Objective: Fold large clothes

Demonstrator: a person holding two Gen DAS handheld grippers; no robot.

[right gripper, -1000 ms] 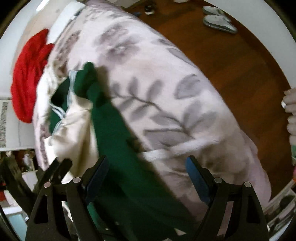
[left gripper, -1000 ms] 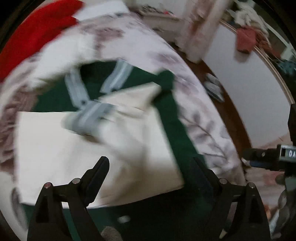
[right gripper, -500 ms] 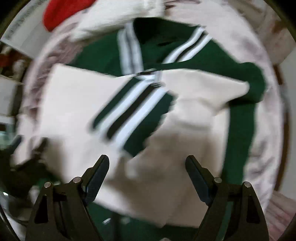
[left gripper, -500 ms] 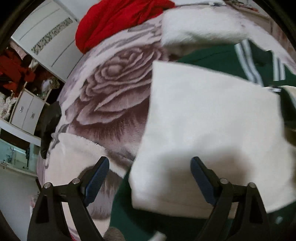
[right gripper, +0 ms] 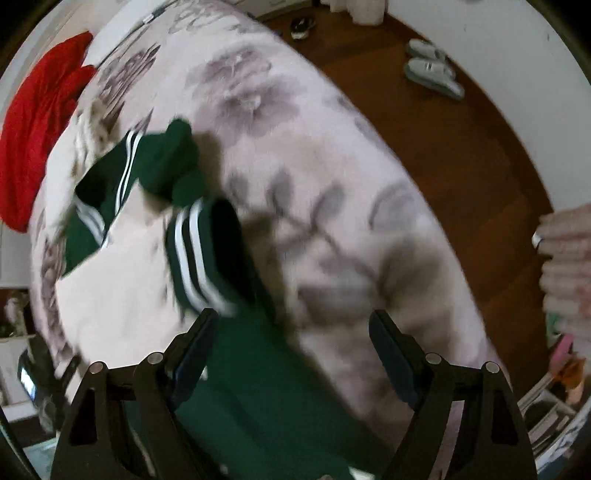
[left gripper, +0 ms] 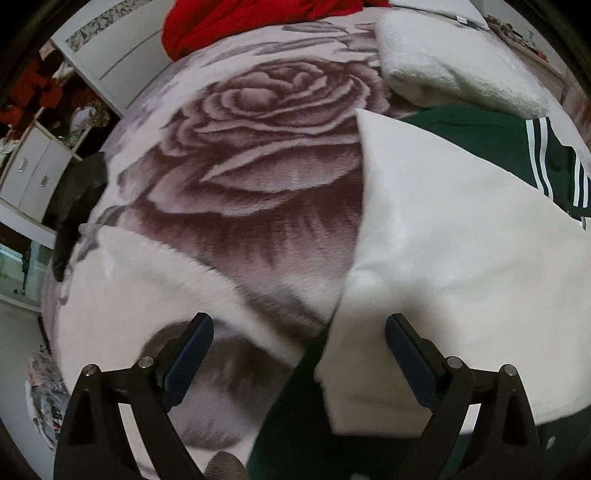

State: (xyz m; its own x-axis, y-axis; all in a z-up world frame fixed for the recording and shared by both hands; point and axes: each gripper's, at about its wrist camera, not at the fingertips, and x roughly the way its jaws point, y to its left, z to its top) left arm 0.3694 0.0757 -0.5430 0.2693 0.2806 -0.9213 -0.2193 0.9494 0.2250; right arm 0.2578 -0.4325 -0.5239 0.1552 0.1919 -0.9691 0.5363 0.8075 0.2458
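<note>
Jaws of left gripper are opening, right gripper released; jacket edge between both awaits grasping for next fold.

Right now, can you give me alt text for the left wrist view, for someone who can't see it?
The left gripper, jaws opening with nothing clamped, points down over the near left corner of a cream-and-green jacket lying on a rose-print blanket. A red garment and a folded white fleece lie beyond.
</note>
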